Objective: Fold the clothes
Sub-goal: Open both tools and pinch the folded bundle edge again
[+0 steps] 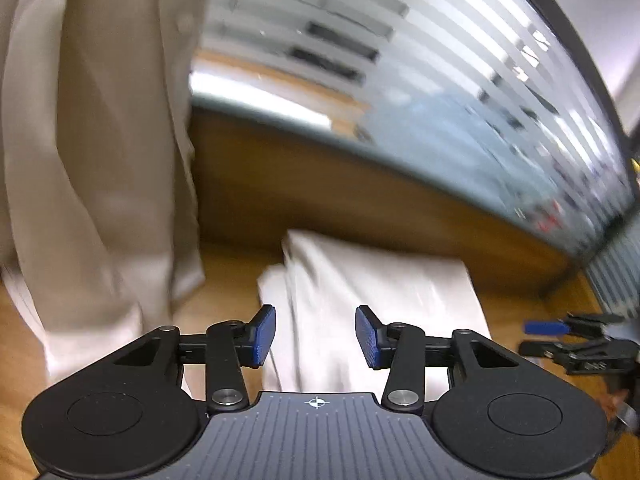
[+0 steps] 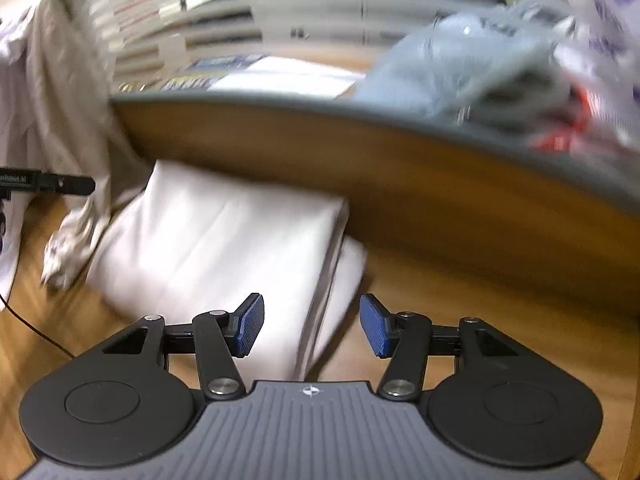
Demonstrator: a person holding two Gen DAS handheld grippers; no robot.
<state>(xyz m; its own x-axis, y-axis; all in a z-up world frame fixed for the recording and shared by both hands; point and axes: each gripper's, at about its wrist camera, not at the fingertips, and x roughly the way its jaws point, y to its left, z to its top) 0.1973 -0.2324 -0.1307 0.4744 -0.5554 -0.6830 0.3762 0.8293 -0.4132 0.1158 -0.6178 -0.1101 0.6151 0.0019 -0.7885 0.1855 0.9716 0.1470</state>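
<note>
A folded white garment [image 1: 380, 300] lies on the wooden table against a low wooden wall; the right wrist view shows it too [image 2: 224, 240]. My left gripper [image 1: 316, 336] is open just above its near left edge, blue pads apart and pressing on nothing. My right gripper [image 2: 312, 328] is open over the garment's near right corner, its pads also clear of the cloth. A beige garment [image 1: 100, 140] hangs at the left, its crumpled lower end [image 2: 76, 232] touching the table beside the folded one. The right gripper also shows at the right edge of the left wrist view [image 1: 568, 340].
The wooden wall [image 2: 400, 184] rises right behind the folded garment. Behind it are a pile of grey-blue clothes [image 2: 460, 68] and striped blinds [image 1: 400, 40]. A thin black cable [image 2: 24, 320] runs over the table at the left. Bare tabletop [image 2: 460, 304] lies right of the garment.
</note>
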